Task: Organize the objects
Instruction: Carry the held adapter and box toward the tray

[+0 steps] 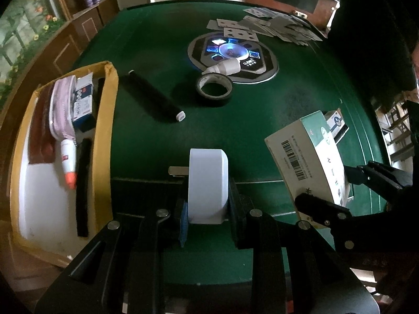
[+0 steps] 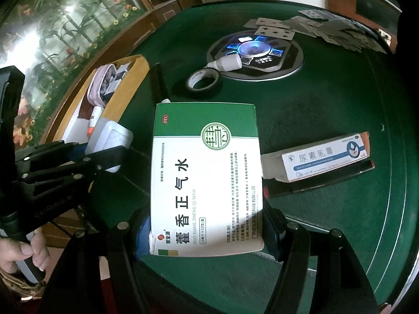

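My left gripper (image 1: 208, 209) is shut on a white rounded box (image 1: 207, 185) held above the green table (image 1: 288, 110), right of the yellow-rimmed cardboard box (image 1: 106, 120). My right gripper (image 2: 207, 233) is shut on a green-and-white medicine carton (image 2: 207, 178), which also shows in the left wrist view (image 1: 309, 157). The white box and left gripper appear at left in the right wrist view (image 2: 110, 141). On the table lie a black tape roll (image 1: 214, 89), a white dropper bottle (image 1: 225, 67), a black stick (image 1: 154, 96) and a blue-white ointment box (image 2: 327, 157).
The cardboard box holds a pink pouch (image 1: 61, 104), a blue-white carton (image 1: 83, 99), a white tube with an orange cap (image 1: 68, 162) and a black bar (image 1: 83, 188). Playing cards (image 1: 275, 26) lie scattered at the far side. A lit round console (image 1: 231, 57) sits mid-table.
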`<state>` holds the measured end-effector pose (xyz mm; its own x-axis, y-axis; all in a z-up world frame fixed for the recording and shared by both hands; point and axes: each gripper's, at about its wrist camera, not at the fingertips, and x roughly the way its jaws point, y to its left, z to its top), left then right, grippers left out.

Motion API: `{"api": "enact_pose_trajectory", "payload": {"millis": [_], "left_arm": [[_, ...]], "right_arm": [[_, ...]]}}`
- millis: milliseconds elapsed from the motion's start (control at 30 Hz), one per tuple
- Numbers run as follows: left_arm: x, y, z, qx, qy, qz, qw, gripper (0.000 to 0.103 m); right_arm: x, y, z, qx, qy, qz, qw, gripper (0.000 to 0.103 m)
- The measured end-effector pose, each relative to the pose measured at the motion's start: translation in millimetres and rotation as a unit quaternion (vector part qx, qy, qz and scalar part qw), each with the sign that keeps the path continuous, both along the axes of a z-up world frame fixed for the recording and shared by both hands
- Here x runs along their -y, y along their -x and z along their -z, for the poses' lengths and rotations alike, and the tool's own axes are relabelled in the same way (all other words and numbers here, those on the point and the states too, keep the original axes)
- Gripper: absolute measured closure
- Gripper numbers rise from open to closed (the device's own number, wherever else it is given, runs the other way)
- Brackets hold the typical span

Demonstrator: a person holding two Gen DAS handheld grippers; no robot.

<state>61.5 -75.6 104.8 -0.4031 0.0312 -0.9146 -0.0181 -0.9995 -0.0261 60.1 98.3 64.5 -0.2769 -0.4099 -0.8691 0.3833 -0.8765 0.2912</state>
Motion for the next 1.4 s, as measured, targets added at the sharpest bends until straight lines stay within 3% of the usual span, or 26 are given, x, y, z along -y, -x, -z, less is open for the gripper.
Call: {"api": "enact_pose_trajectory", "payload": {"millis": [233, 600, 1067, 1400], "left_arm": [[0, -11, -3, -0.004, 0.010, -0.012, 0.9999, 0.079], [12, -6, -11, -0.015, -0.013, -0.009, 0.9998, 0.079], [46, 17, -30, -0.023, -0.044, 0.064, 0.9967, 0.079], [78, 33, -24, -0.005, -0.065, 0.080, 0.9947, 0.079]], "right_arm": [[-1, -5, 3, 0.007, 0.013, -0.006, 1.000, 0.034], [1, -6, -6, -0.003, 0.011, 0.003, 1.000, 0.034], [4, -8, -18, -0.009, 0.018, 0.115, 0.993, 0.034], [21, -12, -16, 0.002, 0.013, 0.164, 0.986, 0.034]]}}
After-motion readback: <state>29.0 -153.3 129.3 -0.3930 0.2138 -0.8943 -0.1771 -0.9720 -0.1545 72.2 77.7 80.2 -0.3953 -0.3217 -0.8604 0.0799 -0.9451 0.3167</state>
